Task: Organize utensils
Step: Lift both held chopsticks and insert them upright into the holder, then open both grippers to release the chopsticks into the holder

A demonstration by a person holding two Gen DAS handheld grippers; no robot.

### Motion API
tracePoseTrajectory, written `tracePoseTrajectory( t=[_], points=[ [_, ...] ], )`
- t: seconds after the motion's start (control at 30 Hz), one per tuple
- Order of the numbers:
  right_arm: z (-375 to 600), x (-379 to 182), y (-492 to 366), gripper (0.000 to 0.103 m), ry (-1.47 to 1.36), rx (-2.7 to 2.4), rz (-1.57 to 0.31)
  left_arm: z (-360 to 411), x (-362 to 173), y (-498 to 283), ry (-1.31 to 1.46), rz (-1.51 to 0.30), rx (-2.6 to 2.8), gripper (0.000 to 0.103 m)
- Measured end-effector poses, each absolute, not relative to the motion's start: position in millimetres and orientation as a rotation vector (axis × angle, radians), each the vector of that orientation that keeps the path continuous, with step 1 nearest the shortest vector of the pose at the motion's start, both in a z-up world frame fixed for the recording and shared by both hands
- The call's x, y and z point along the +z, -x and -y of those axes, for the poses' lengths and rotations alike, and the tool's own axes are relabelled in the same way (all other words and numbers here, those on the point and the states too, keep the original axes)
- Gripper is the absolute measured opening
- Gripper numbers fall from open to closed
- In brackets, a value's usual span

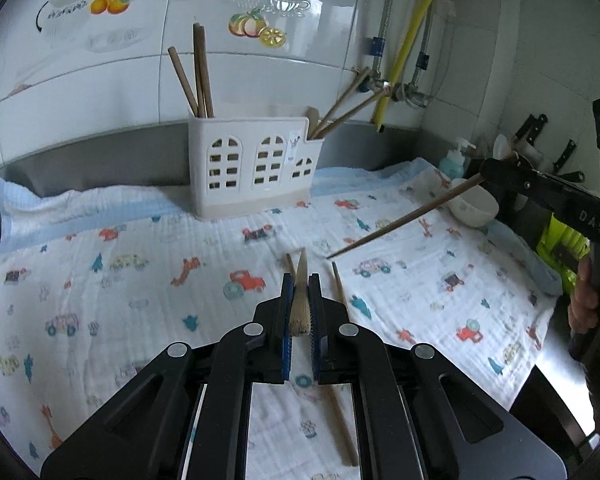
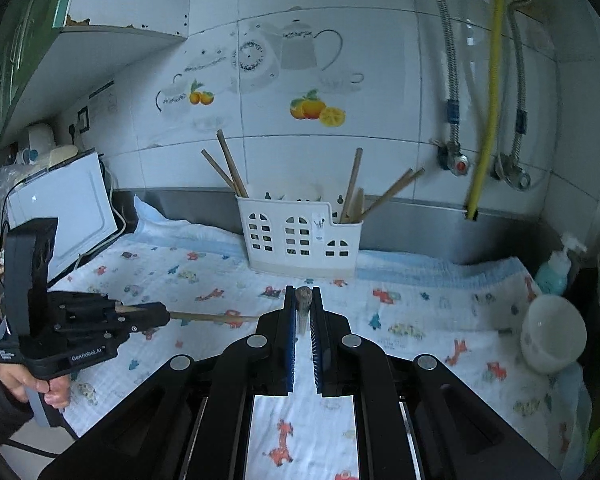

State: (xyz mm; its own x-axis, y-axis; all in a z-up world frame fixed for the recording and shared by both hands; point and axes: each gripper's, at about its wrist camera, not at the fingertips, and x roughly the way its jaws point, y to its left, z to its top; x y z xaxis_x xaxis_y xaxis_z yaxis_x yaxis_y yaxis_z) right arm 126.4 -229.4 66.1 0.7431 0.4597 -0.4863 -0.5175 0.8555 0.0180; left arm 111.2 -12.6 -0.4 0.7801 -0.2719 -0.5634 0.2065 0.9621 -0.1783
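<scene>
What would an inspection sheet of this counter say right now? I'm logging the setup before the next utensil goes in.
Surface: counter covered by a white cloth printed with cars.
Job's things: white utensil holder upright at the back wall, chopsticks leaning in both ends; two loose chopsticks lie on the cloth.
Clutter: white bowl and soap bottle at the right edge.
Grippers: left gripper shut on a chopstick; right gripper shut on a chopstick, both held above the cloth.
Cables: black cord beside a white appliance at left.
Surroundings: tiled wall with fruit decals; yellow hose and metal hoses at right.
</scene>
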Motion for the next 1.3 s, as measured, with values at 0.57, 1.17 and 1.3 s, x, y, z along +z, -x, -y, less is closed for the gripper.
tracePoseTrajectory(
  t=[0.57,1.17,1.3],
  points=[
    [215.3,165.5,-199.8,0.007,0.128,0.552,-0.347,4.8,77.6,-170.1,0.041,-0.535,-0.267,0.005],
    [205.0,182.7,-249.4,0.007,0.103,0.535,-0.288,-3.5,181.9,-214.3,-0.018,-0.314,-0.181,0.005],
    [203.8,183.6,-256.1,0.007,0.109,0.52,-0.271,-7.3,174.4,-229.6,-0.021,-0.34,-0.156,0.005]
  ],
)
